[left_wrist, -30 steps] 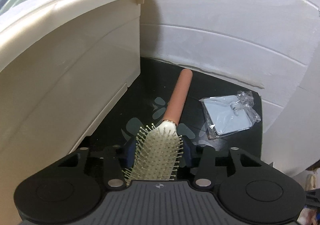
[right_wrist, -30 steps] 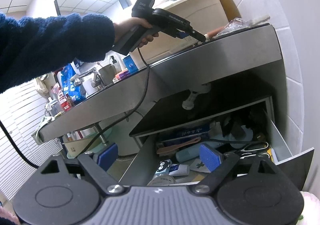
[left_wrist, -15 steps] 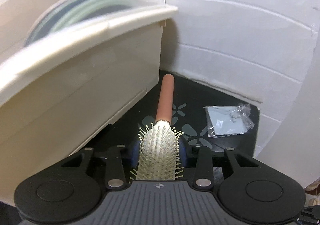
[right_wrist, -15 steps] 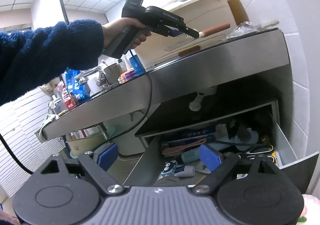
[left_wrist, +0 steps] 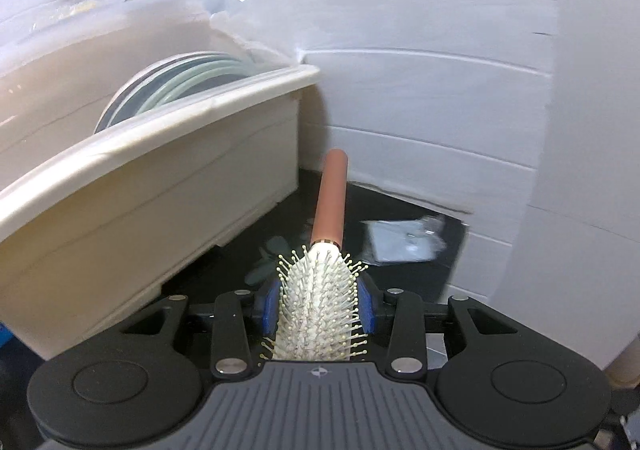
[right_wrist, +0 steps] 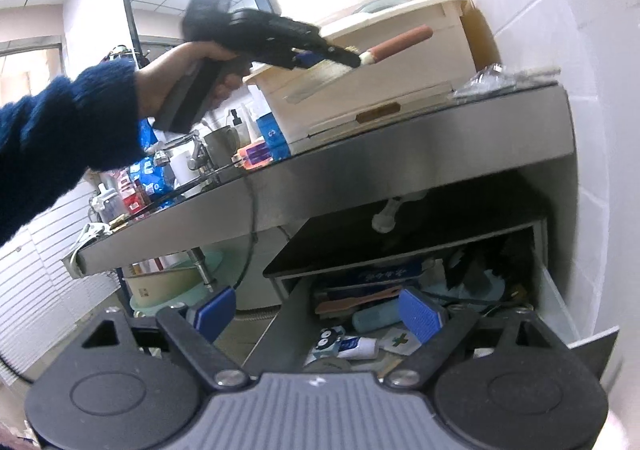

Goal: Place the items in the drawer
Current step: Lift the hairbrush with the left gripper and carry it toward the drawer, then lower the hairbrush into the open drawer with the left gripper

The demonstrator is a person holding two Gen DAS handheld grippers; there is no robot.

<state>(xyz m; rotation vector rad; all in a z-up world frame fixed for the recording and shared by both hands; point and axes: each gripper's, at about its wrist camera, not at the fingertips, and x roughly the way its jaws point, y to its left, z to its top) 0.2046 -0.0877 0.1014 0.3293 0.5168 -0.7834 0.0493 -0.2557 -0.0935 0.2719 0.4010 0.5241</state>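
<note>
Blue-padded left gripper [left_wrist: 318,304] is clamped on the hairbrush [left_wrist: 320,302], lifted clear above the counter [right_wrist: 400,146]; right gripper [right_wrist: 316,314] gapes over the drawer [right_wrist: 556,302].

One hairbrush [left_wrist: 316,306], one cream tub [left_wrist: 152,186], one plastic packet [left_wrist: 404,246], one open drawer [right_wrist: 560,306]

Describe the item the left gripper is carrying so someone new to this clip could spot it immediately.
Find the cream plastic bin on the dark countertop by the white tiled wall. Right of it, the left gripper grips a hairbrush. Its white bristled head and reddish-brown handle distinguish it from the flat clear packet beyond.
</note>
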